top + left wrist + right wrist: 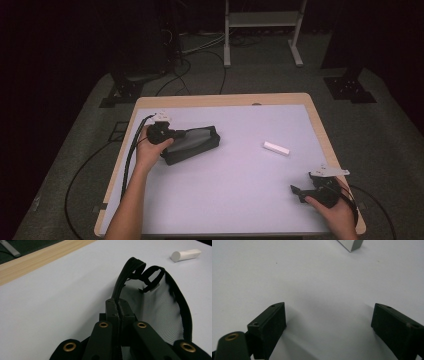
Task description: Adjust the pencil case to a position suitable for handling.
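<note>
High view showed the table (225, 210) under a pale mat, with the black mesh pouch (192, 142) lying at its left side, zipper mouth gaping; the left gripper (172, 134) rested on the pouch's near end, its jaws pressed together on the zippered edge (119, 293). The right gripper (300, 192) sat at the table's near right corner, jaws spread wide over bare mat, holding nothing; a small white cylinder (276, 148) lay between the two, well apart from the pouch.
</note>
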Demonstrator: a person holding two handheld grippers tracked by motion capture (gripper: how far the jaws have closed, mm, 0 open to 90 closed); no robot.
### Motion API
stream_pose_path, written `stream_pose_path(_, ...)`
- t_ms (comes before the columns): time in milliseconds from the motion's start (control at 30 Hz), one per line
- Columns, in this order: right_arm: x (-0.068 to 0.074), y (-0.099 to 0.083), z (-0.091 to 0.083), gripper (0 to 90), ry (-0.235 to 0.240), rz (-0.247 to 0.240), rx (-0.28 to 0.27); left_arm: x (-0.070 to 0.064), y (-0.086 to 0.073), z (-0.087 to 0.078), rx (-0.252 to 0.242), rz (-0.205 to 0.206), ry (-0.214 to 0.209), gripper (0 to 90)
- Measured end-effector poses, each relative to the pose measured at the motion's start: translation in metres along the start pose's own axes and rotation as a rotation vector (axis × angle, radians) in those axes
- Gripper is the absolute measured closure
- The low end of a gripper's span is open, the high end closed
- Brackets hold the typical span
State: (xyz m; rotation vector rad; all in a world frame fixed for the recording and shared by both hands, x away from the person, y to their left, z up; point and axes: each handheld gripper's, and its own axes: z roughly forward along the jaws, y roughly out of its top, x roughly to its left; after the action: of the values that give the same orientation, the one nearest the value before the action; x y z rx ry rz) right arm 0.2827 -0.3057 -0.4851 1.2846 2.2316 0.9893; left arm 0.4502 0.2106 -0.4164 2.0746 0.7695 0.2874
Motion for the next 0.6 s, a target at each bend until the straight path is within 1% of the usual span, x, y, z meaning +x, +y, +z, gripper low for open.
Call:
stream_pose_path(100,0.000,0.000,0.000,11.3,0.000,0.000,0.000,-0.003,0.002,-0.003,0.002,-0.005,-0.017,88.8)
stream_pose_path(233,0.000,0.000,0.000,11.3,0.000,0.000,0.000,-0.007,0.003,-0.006,0.010,0.010,-0.033,88.8)
stream_pose_path(333,0.000,0.000,0.000,11.3,0.000,0.000,0.000,-0.009,0.004,-0.007,0.012,0.010,-0.041,88.8)
stream_pose_path(400,0.000,0.000,0.000,11.3,0.000,0.000,0.000,-0.013,0.006,-0.009,0.007,0.014,-0.057,88.8)
stream_pose_path(600,0.000,0.000,0.000,11.3,0.001,0.000,0.000,-0.021,0.008,-0.013,0.010,0.026,-0.076,88.8)
